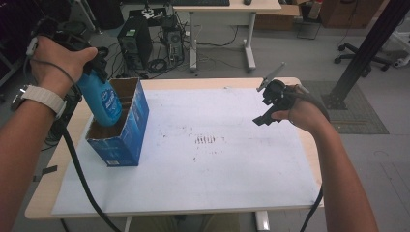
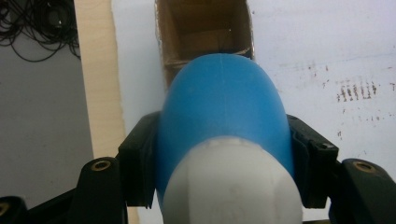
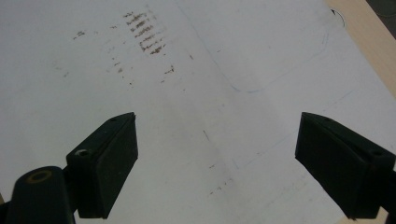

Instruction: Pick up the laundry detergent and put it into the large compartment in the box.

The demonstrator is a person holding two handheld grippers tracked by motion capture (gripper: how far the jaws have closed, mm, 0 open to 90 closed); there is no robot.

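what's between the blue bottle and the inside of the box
Nothing visible. The bottle, shut in the left tool, is tilted with its bottom end already at the open top of the box, whose cardboard interior looks empty.

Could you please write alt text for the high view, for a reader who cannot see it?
The left tool holds a blue bottle, its lower end inside an open blue box at the table's left. The right tool hangs open above the white sheet covering the table.

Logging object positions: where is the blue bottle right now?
In the high view, the bottle is at the table's left, clamped in the left gripper, its lower end inside the open blue box.
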